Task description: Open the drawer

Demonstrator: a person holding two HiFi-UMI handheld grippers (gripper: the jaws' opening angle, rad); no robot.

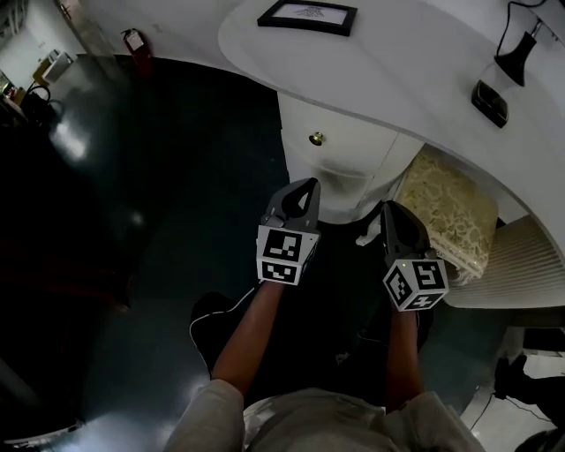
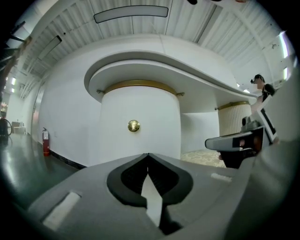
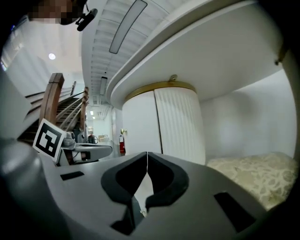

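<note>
A white rounded drawer front [image 1: 346,163] with a small brass knob [image 1: 316,139] stands under the curved white desk top [image 1: 397,62]. My left gripper [image 1: 309,184] hovers just in front of and below the knob, apart from it, jaws shut and empty. In the left gripper view the knob [image 2: 133,125] sits above and slightly left of the shut left gripper [image 2: 148,154]. My right gripper [image 1: 387,208] is to the right, beside the drawer unit, also shut on nothing. The right gripper [image 3: 147,153] faces a ribbed white column [image 3: 178,126].
A cream patterned stool [image 1: 450,212] stands right of the drawer unit, under the desk. On the desk top lie a black picture frame [image 1: 307,15] and a black device [image 1: 488,101]. A fire extinguisher [image 1: 132,40] stands at the far wall. The floor [image 1: 132,221] is dark and glossy.
</note>
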